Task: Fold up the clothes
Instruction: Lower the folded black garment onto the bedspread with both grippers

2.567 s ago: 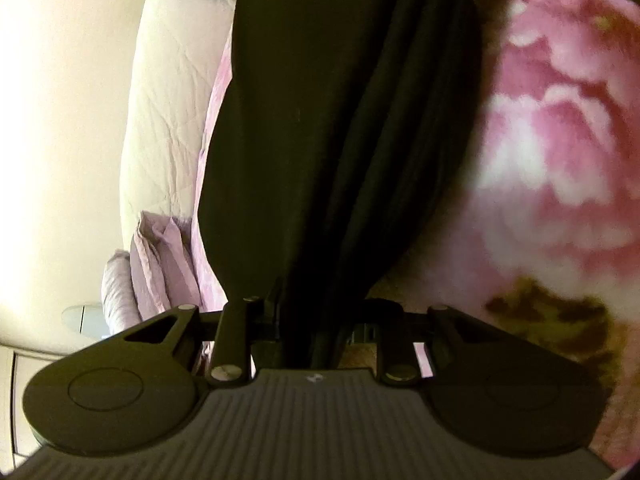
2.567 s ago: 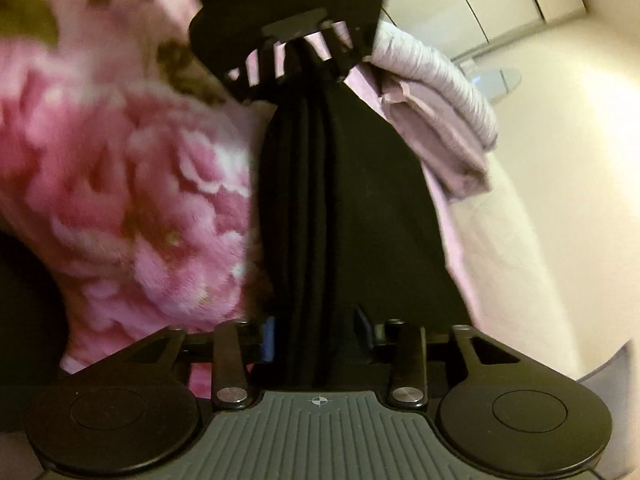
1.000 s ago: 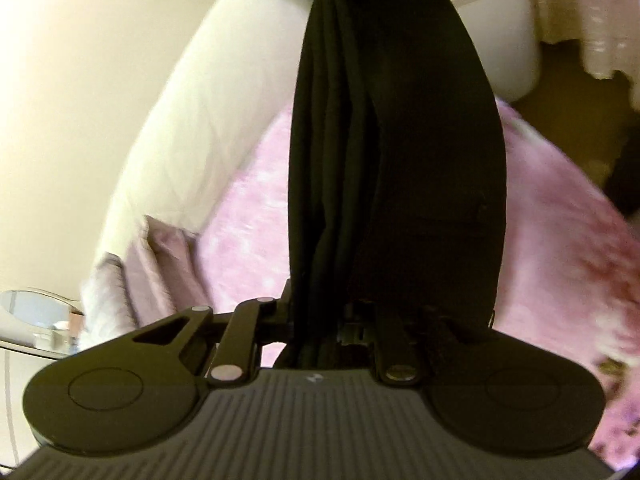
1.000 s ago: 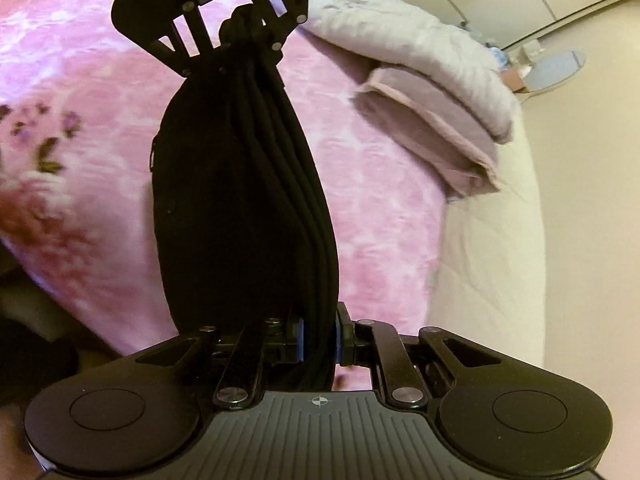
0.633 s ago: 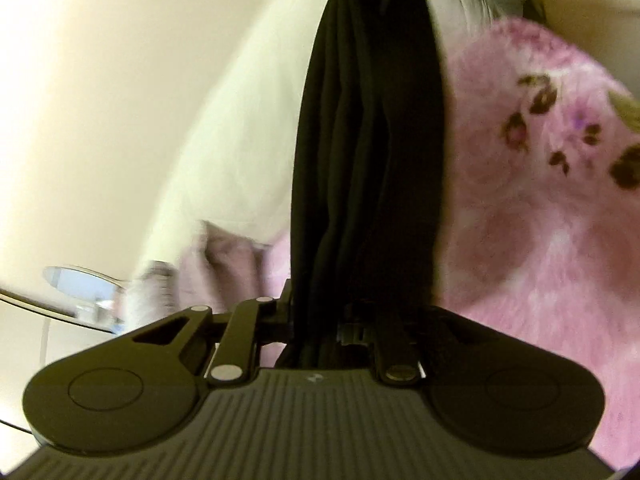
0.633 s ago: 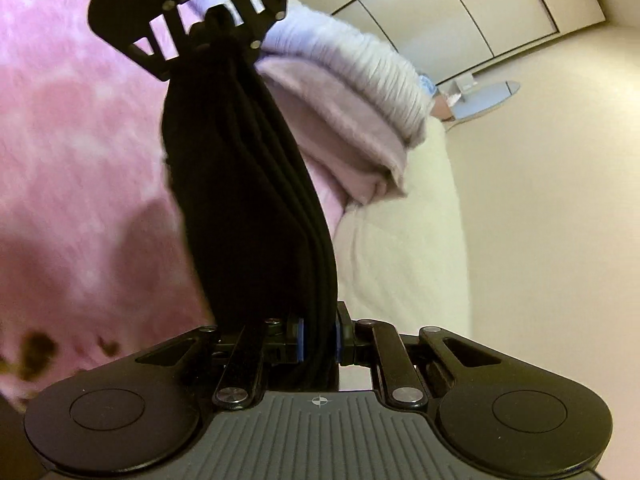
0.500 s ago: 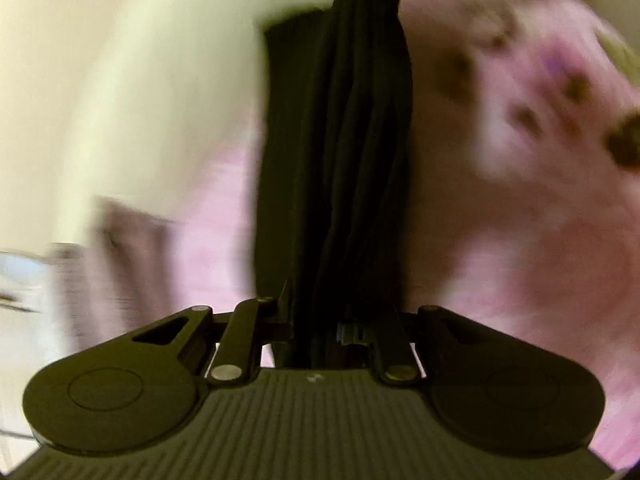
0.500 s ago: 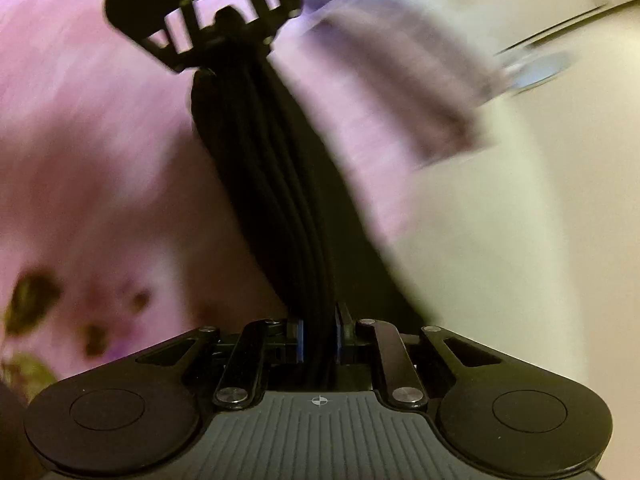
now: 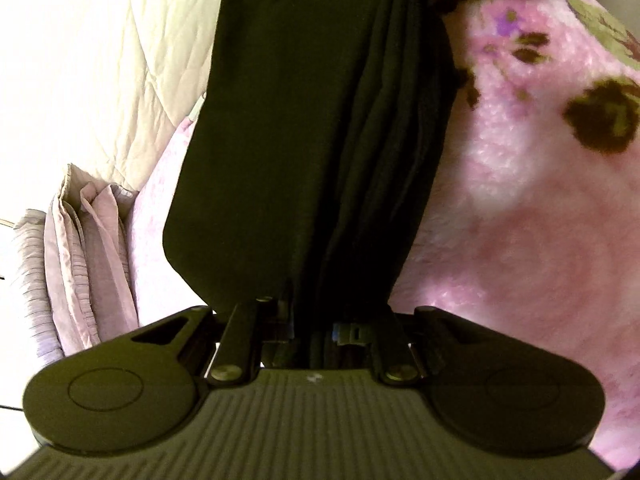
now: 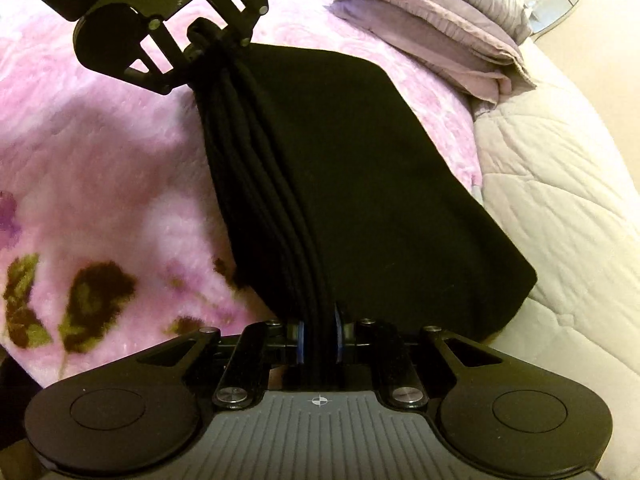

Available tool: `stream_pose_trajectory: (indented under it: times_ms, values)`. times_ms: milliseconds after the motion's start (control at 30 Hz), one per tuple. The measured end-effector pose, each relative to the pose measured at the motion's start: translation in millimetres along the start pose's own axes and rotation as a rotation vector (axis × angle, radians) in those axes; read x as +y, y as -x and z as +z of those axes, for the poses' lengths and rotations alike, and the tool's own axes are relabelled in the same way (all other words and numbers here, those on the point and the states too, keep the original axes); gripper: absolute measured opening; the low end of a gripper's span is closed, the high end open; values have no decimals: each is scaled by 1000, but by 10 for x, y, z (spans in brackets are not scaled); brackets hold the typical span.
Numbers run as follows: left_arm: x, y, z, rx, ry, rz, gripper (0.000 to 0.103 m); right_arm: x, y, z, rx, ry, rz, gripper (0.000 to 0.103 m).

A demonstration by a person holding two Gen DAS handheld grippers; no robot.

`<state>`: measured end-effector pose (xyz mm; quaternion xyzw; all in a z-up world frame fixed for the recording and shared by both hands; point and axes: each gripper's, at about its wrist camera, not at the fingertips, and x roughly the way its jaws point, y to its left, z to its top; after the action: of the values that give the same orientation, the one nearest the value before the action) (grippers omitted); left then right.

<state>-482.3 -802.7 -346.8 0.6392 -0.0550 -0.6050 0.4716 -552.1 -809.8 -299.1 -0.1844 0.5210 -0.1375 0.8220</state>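
A: Entry on the black garment (image 10: 352, 184). It was stretched between the two grippers, bunched into tight pleats along one side, with a flat folded panel spreading out to the other side. Its lower surface lay on the pink floral blanket (image 10: 100, 184).

B: Position on the bed?

A: Across the blanket, with the panel's far corner reaching toward the edge where the blanket meets the cream quilt (image 10: 560, 200). In the left wrist view the same garment (image 9: 304, 152) ran up the middle of the frame, quilt (image 9: 100, 60) on its left, blanket (image 9: 520, 208) on its right.

B: Gripper states?

A: Right gripper (image 10: 319, 340): jaws narrow, clamped on the pleated edge, blue pads visible either side of the cloth. Left gripper (image 10: 204, 46) seen from the right wrist camera at the top of the frame, holding the opposite bunched end. In its own view the left gripper (image 9: 314, 326) had cloth between its fingers; jaws were closing a little further on it.

B: Surroundings?

A: Folded lilac bedding (image 10: 440, 28) sat near the far corner of the bed, apart from the garment. Same stack (image 9: 80, 272) appeared at the left edge of the left wrist view. A pale round stand (image 10: 560, 8) stood beyond the bed; could not identify it.
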Motion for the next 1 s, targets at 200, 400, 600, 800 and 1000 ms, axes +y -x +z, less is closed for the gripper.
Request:
stream_pose_trajectory:
  times_ms: [200, 400, 600, 800, 1000]
  values:
    - [-158, -80, -29, 6, -44, -36, 16, 148, -46, -40, 25, 2, 15, 14]
    - [54, 194, -240, -34, 6, -187, 33, 20, 79, -26, 87, -29, 55, 37]
    - [551, 551, -520, 7, 269, -186, 31, -580, 469, -89, 38, -357, 127, 37]
    - [1073, 237, -509, 29, 515, -105, 19, -1492, 72, -21, -17, -653, -17, 23]
    - [1309, -460, -282, 53, 565, -97, 11, -1996, -993, -12, 32, -712, -80, 11]
